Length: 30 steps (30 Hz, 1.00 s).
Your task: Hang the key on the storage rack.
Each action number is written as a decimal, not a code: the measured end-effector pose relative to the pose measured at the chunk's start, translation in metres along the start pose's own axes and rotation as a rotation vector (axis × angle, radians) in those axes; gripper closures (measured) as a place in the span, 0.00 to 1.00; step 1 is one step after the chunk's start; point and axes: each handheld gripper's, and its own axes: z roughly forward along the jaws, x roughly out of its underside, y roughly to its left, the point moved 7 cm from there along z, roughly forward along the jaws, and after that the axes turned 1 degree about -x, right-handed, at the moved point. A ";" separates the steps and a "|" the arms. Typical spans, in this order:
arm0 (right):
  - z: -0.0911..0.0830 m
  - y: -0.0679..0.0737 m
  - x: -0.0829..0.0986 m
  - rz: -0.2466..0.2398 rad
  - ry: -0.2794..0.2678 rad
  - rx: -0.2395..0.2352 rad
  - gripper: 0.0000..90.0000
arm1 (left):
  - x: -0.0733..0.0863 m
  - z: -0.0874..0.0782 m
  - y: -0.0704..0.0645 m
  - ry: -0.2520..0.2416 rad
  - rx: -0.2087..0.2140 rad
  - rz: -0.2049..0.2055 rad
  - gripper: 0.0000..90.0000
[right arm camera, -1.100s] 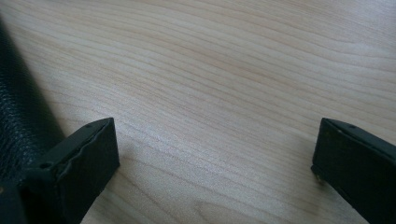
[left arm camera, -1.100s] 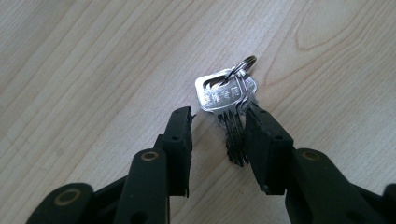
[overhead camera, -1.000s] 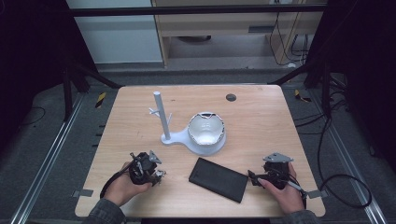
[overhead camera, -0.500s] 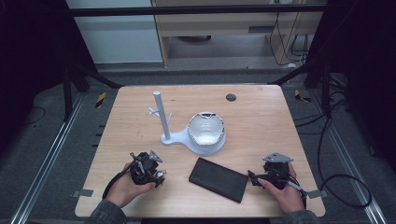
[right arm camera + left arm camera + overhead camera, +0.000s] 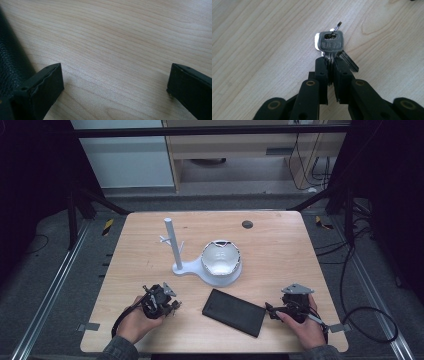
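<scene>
My left gripper [image 5: 331, 65] is shut on a small bunch of silver keys [image 5: 331, 45] on a ring, held just above the wooden table. In the high view the left gripper [image 5: 172, 306] sits near the table's front left. My right gripper [image 5: 115, 77] stands open over bare wood, with a black leather case [image 5: 10, 60] beside its left jaw. The high view shows the right gripper [image 5: 272, 310] at the front right, next to the right end of the black case [image 5: 234, 312]. A white stand [image 5: 175, 247] with a post and small pegs rises from a white bowl-shaped base [image 5: 220, 261] at mid-table.
The wooden table [image 5: 280, 250] has a small dark round hole [image 5: 247, 224] near its far edge. Metal frame rails run along both sides. Cables [image 5: 360, 315] trail on the floor at the right.
</scene>
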 end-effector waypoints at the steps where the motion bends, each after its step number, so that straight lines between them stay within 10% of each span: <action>1: 0.000 0.000 0.000 0.002 0.000 0.000 0.01 | 0.000 0.000 0.001 0.010 -0.010 0.008 0.92; 30: 0.000 0.001 0.000 -0.002 0.002 -0.002 0.01 | -0.021 -0.038 0.010 0.005 0.049 0.037 0.93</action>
